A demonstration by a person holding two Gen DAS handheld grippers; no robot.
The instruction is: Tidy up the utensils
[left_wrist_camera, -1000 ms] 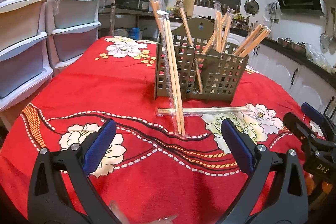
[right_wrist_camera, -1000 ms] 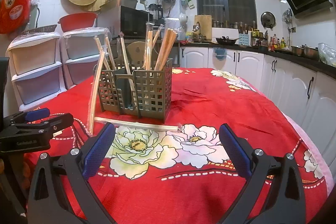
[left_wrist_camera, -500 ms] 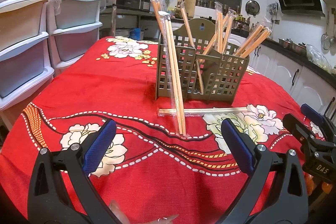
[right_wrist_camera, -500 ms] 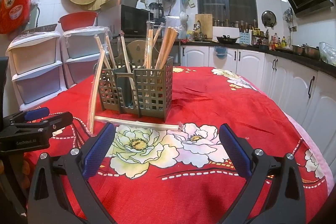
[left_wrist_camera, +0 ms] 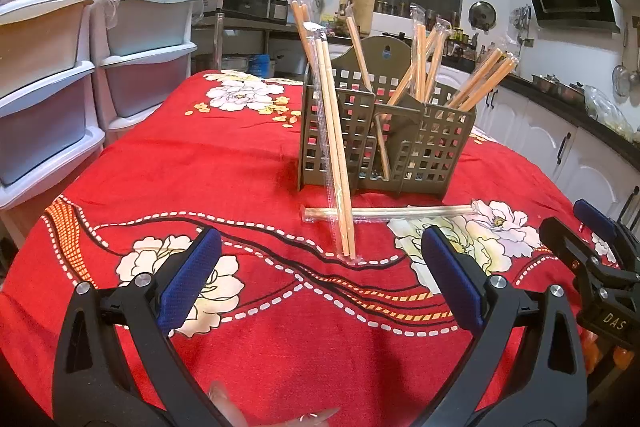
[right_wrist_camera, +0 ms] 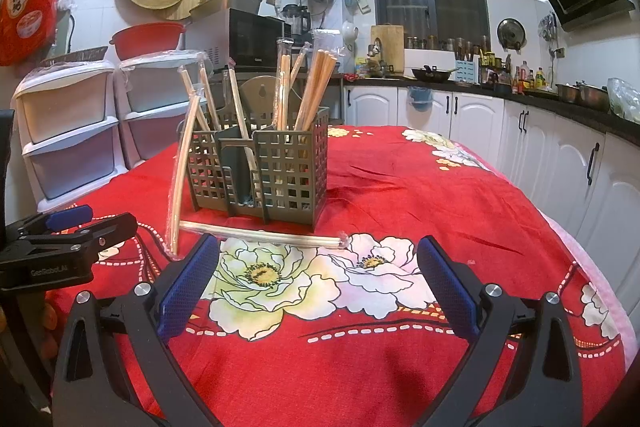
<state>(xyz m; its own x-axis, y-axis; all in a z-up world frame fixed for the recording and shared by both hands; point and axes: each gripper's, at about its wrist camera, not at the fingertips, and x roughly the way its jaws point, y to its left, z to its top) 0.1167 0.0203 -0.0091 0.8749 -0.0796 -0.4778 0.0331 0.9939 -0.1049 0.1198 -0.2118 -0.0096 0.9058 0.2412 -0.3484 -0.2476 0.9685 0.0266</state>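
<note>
1. Left wrist view: we see the left gripper (left_wrist_camera: pixel 320 275) with its jaws spread wide and nothing between the blue pads (left_wrist_camera: pixel 192 279). It sits low over the red floral tablecloth (left_wrist_camera: pixel 200 167).
2. Ahead of it stands the grey lattice utensil holder (left_wrist_camera: pixel 384 143), upright, with wrapped chopstick pairs standing in its compartments at various tilts.
3. One wrapped chopstick pair (left_wrist_camera: pixel 334 143) leans against the holder's left front face from outside, its lower end on the cloth just ahead of the open jaws.
4. A second wrapped pair (left_wrist_camera: pixel 400 213) lies flat on the cloth in front of the holder; the leaning pair crosses over its left end.
5. The right gripper (left_wrist_camera: pixel 588 259) shows at the right edge of this view; we cannot tell its opening from here.
6. White plastic drawer units (left_wrist_camera: pixel 80 75) stand beside the table on the left.
7. Right wrist view: we see the right gripper (right_wrist_camera: pixel 318 275) equally wide open and holding nothing.
8. The flat pair (right_wrist_camera: pixel 260 235) lies just beyond its fingertips, between gripper and holder (right_wrist_camera: pixel 260 167). The leaning pair (right_wrist_camera: pixel 180 179) rests on the holder's left side.
9. The left gripper (right_wrist_camera: pixel 72 239) occupies the left edge, near the leaning pair's foot.
</note>
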